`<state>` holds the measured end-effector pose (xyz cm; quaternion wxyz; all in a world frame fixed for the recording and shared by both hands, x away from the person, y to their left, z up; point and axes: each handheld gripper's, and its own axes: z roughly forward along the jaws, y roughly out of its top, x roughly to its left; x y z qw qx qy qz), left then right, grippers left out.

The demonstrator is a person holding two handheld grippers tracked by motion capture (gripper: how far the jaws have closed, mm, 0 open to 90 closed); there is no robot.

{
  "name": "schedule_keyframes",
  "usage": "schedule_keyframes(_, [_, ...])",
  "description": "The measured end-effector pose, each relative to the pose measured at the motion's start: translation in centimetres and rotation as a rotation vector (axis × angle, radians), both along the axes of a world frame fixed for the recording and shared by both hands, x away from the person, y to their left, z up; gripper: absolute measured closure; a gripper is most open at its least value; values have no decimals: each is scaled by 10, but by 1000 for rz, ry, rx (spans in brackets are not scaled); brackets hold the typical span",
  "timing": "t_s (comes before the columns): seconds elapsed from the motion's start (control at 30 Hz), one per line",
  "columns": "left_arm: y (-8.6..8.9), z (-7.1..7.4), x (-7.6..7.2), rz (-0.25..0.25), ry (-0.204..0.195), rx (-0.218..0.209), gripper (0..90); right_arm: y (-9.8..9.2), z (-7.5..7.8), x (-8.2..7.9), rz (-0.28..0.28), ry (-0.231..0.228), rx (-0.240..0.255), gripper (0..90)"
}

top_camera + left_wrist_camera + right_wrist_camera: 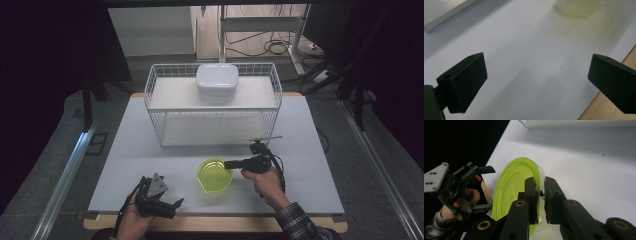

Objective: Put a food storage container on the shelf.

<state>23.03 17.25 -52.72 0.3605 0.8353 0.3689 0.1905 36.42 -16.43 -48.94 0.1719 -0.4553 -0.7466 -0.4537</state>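
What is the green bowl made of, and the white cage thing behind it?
The green bowl looks like clear, glossy plastic: the table shows through its wall and light glints on it. The white cage seems thin metal wire with a white coating, judging by its fine grid.

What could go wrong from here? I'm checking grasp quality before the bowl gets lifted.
The right gripper pinches only the thin rim of the yellow-green bowl, so the bowl may tilt or slip out once raised. The left gripper sits open near the table's front edge, giving no support. The wire rack stands close behind, so a swing could strike it.
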Motion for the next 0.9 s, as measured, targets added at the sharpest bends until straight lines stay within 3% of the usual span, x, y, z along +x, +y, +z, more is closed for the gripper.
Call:
schedule_keyframes(0.1, [1, 1, 0, 8, -3, -19, 16, -2, 8, -2, -1, -19, 15, 816])
schedule_keyframes(0.9, [1, 0, 1, 14, -3, -3, 14, -18, 75, 7, -54, -132, 87, 816])
